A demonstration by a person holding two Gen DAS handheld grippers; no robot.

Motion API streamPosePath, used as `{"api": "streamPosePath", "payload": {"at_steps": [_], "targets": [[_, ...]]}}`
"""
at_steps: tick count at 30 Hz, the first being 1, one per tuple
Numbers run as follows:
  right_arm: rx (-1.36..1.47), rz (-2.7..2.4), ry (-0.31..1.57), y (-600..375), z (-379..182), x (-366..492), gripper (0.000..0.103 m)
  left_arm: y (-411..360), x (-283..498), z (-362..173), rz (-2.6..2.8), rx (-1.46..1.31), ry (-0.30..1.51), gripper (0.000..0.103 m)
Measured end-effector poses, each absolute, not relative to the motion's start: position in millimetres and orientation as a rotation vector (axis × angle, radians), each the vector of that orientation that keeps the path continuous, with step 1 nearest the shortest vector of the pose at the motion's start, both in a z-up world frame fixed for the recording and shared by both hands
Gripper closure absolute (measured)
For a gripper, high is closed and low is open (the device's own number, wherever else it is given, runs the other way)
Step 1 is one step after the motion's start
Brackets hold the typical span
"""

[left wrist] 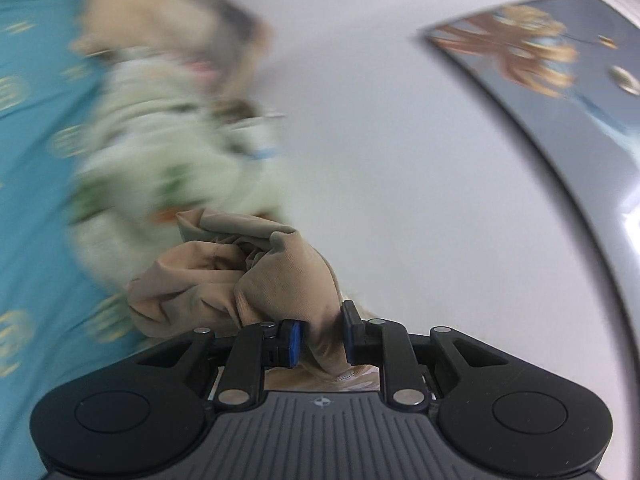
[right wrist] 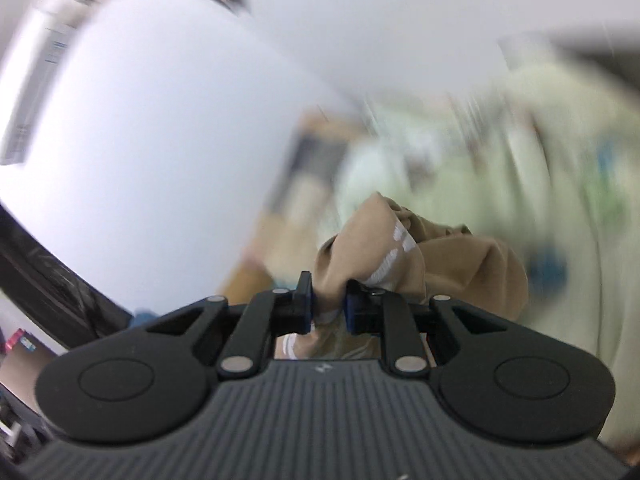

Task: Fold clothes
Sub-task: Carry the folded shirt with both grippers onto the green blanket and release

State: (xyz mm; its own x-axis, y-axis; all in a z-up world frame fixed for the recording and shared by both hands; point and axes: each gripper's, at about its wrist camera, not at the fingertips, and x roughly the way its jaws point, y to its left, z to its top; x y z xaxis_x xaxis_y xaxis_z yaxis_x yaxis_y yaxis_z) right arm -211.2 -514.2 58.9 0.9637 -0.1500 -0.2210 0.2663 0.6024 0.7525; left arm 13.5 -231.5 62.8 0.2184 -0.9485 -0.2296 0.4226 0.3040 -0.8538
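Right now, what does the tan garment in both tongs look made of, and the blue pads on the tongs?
The tan garment looks like soft matte woven cotton: fine twill lines, loose crumples. White stripes on it seem printed or knitted; unclear. The blue pads on the left tongs look like dull rubber or foam.

Bright daylight, heavy background motion blur

Pale green clothes pile (left wrist: 160,152): smearing into blur, left of frame, print unreadable.
Tan garment (right wrist: 400,256): bunching, its lower part hiding behind the right gripper (right wrist: 328,306).
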Motion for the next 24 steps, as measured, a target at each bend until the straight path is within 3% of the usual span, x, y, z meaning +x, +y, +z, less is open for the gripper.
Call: {"api": "streamPosePath", "payload": {"at_steps": [5,12,15,17,18,19,20,21,22,24], "targets": [[0.698,-0.357,0.034,-529,64,-228,0.084,-303,7,67,-1.151,-0.586,0.708,0.079],[0.799,-0.525,0.326,-527,-59,-229,0.084,-323,-25,-34,-1.109,-0.288,0.789,0.08],[0.783,-0.545,0.381,-509,-86,-233,0.083,-309,-38,-58,-1.1,-0.221,0.795,0.078],[0.794,-0.555,0.433,-505,-88,-233,0.074,-300,-46,-65,-1.087,-0.177,0.791,0.074],[0.801,-0.56,0.459,-503,-88,-232,0.069,-302,-45,-62,-1.072,-0.153,0.783,0.064],[0.79,-0.558,0.465,-499,-83,-235,0.052,-299,-47,-58,-1.066,-0.135,0.775,0.048],[0.774,-0.553,0.466,-495,-77,-239,0.032,-295,-49,-54,-1.063,-0.118,0.768,0.04],[0.757,-0.549,0.456,-489,-67,-244,0.023,-289,-56,-44,-1.056,-0.099,0.742,0.025],[0.74,-0.544,0.442,-483,-58,-250,0.017,-282,-65,-33,-1.048,-0.08,0.71,0.013],[0.701,-0.545,0.421,-472,-40,-259,0.016,-268,-81,-11,-1.038,-0.05,0.651,0.004]]}}
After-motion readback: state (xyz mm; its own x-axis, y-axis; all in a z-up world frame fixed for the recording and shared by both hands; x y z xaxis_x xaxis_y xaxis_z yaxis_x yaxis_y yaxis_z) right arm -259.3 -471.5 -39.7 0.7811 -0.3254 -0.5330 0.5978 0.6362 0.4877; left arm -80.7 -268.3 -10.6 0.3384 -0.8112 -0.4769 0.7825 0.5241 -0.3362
